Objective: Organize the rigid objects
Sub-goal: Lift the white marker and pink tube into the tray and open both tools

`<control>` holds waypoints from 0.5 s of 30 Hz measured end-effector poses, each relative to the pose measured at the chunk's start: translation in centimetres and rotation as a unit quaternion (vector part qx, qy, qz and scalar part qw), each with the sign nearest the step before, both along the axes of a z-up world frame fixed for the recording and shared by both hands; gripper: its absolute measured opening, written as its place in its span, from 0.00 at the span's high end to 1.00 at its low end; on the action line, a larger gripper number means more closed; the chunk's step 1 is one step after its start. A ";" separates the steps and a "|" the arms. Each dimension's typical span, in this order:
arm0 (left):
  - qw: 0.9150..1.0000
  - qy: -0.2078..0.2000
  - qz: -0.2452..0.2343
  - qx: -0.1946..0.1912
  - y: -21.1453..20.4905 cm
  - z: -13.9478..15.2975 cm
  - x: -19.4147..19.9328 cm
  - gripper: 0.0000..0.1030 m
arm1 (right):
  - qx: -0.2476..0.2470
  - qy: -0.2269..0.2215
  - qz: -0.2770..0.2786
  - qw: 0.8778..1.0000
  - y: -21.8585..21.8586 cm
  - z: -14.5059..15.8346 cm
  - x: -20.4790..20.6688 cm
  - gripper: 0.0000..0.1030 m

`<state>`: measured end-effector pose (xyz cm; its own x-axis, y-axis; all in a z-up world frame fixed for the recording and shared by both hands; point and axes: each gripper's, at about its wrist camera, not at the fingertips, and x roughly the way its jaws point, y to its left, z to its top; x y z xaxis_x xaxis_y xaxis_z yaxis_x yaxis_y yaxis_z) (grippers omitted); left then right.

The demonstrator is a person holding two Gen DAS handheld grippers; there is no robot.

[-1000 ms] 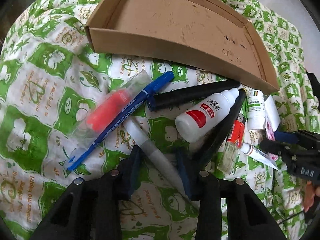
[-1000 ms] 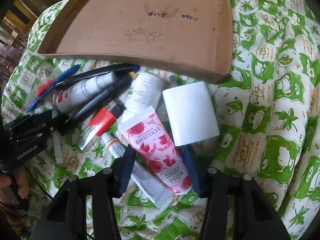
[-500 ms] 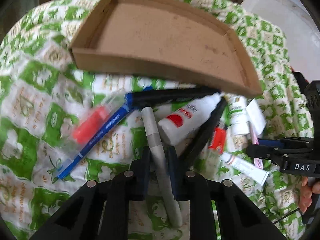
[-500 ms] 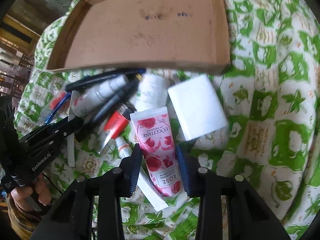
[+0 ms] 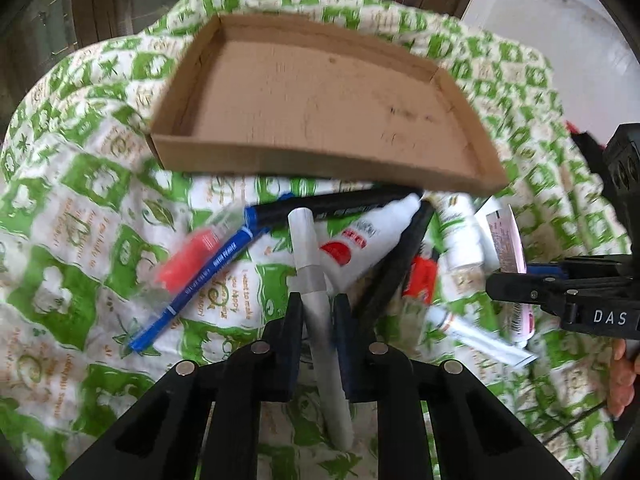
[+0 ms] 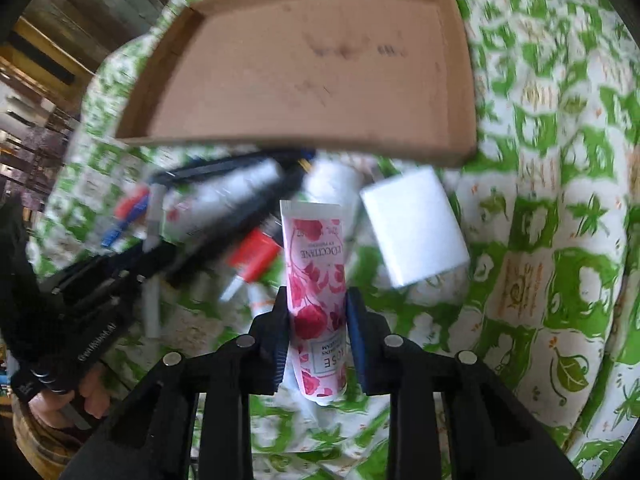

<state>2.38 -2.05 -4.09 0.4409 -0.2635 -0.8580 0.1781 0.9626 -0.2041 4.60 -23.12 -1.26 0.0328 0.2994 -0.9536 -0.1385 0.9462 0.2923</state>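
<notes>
Your left gripper [image 5: 316, 312] has just been closing and now pinches the grey marker [image 5: 310, 276]. Your right gripper [image 6: 316, 312] has been closing too, clamped on the pink rose tube [image 6: 316, 280]. Just past both sits the clutter: blue pen [image 5: 200, 280], white bottle [image 5: 360, 240], white block [image 6: 412, 224]. Beyond that pile, the cardboard tray [image 5: 320, 160] lies on the green cloth [image 5: 80, 200].

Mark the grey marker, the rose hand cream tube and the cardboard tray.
grey marker [image 5: 310, 280], left wrist view, on its barrel just above the jaws.
rose hand cream tube [image 6: 316, 280], right wrist view, mid-body on the flower print.
cardboard tray [image 5: 320, 156], left wrist view, on its near wall.
</notes>
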 end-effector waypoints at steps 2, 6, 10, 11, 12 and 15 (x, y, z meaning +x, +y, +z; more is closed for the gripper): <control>1.000 -0.008 0.004 -0.007 0.2 0.6 0.0 0.86 | 0.015 -0.014 -0.001 1.000 0.0 0.9 -0.1 0.75; 1.000 -0.022 0.011 -0.018 0.8 1.6 -0.2 0.87 | 0.032 -0.033 -0.017 0.999 -0.8 2.0 0.2 0.75; 0.999 -0.035 0.014 -0.026 0.8 2.2 -0.1 0.88 | 0.036 -0.035 -0.033 0.998 -1.9 2.8 0.8 0.75; 0.999 -0.038 0.014 -0.028 0.8 2.4 -0.1 0.88 | 0.036 -0.034 -0.035 0.998 -2.0 2.8 1.5 0.75; 0.999 -0.041 0.013 -0.028 1.1 2.6 -0.1 0.88 | 0.036 -0.034 -0.036 0.998 -1.9 2.6 1.8 0.75; 0.998 -0.053 0.011 -0.021 1.0 3.4 0.0 0.88 | 0.037 -0.035 -0.033 0.998 -1.9 2.7 1.9 0.75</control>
<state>2.37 -1.04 -0.71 0.5345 -0.2877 -0.7947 0.1794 0.9575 -0.2260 6.47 -25.01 1.46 0.1210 0.3637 -0.9236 -0.0989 0.9302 0.3534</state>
